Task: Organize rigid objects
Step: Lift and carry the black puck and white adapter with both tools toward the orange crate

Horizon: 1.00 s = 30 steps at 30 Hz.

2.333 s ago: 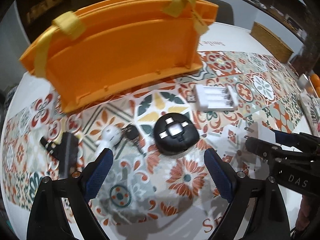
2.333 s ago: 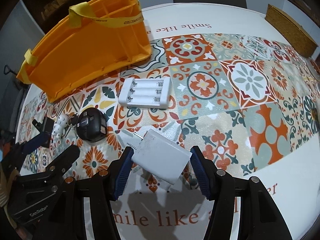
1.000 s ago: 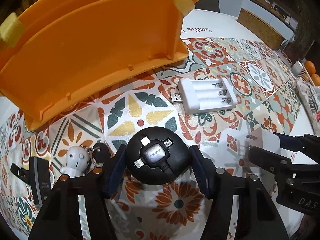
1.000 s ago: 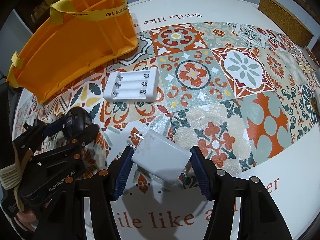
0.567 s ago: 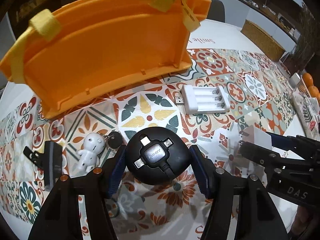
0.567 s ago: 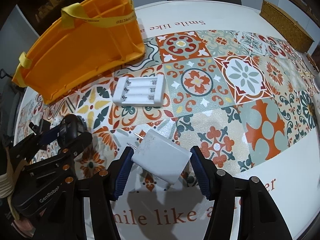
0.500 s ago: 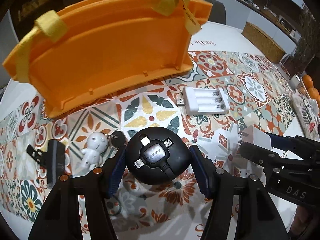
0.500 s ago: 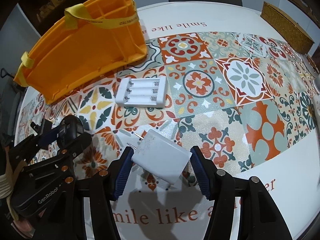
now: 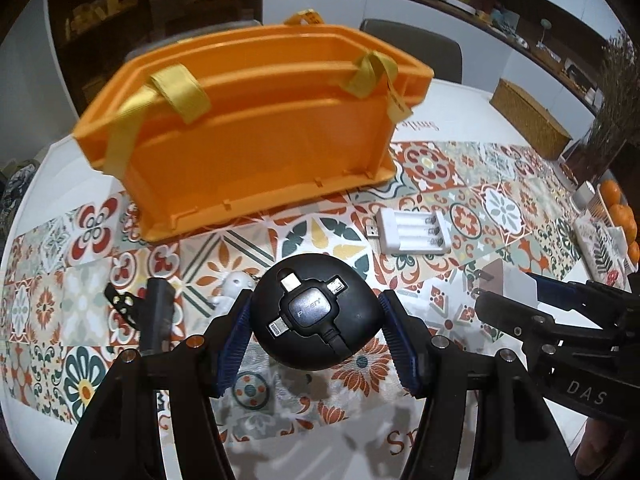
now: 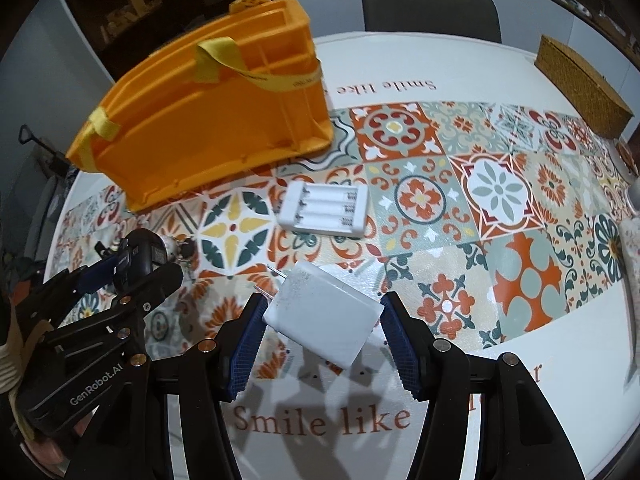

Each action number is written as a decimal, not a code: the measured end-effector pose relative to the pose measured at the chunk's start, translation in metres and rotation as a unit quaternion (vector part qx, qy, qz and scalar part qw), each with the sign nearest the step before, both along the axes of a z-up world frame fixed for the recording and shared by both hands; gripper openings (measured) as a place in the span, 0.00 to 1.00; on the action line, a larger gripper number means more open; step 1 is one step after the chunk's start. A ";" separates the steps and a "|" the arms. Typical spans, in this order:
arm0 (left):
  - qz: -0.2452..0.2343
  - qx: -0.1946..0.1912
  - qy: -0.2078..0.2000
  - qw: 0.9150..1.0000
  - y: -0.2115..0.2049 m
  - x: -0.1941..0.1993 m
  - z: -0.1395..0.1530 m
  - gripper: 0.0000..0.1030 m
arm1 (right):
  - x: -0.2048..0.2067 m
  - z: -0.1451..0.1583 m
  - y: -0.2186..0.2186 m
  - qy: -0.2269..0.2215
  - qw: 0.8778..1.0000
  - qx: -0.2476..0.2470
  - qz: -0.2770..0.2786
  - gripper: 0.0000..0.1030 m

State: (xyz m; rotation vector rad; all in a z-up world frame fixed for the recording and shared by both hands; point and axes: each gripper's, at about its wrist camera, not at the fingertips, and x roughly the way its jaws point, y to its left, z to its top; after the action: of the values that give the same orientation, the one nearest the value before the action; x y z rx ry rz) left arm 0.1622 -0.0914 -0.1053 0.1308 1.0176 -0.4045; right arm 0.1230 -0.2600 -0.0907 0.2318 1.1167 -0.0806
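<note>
Rigid objects are mostly still out on the counter [image 10: 520, 60]: we see the white battery charger [image 10: 323, 210], the small white figure [image 9: 234, 285] and a black clip [image 9: 154, 314] lying loose in front of the orange bin [image 9: 256, 140], which looks empty as far as we can tell. Our left claw [image 9: 315, 325] pinches the round black cable hub [image 9: 316, 316], and our right claw [image 10: 322, 320] pinches the white wall adapter [image 10: 324, 316], both lifted clear. Nothing appears stowed yet, so nearly all remains.

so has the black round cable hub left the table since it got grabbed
Yes. The black cable hub, clamped in the left gripper, now covers the white figurine it earlier lay beside.
</note>
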 end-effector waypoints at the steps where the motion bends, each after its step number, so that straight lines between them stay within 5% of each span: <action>1: 0.003 -0.001 -0.003 1.000 0.002 -0.001 0.003 0.60 | -0.001 0.003 0.002 -0.002 1.000 -0.001 0.003 0.57; 30: 0.059 -0.013 -0.066 0.996 0.049 -0.025 0.067 0.60 | -0.003 0.066 0.043 -0.081 0.995 -0.006 0.060 0.57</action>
State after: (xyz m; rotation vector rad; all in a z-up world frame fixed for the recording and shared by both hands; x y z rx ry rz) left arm 0.1375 -0.0420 -0.0378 0.0734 0.8841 -0.2980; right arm 0.1203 -0.2170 -0.0246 0.1561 0.9655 0.0384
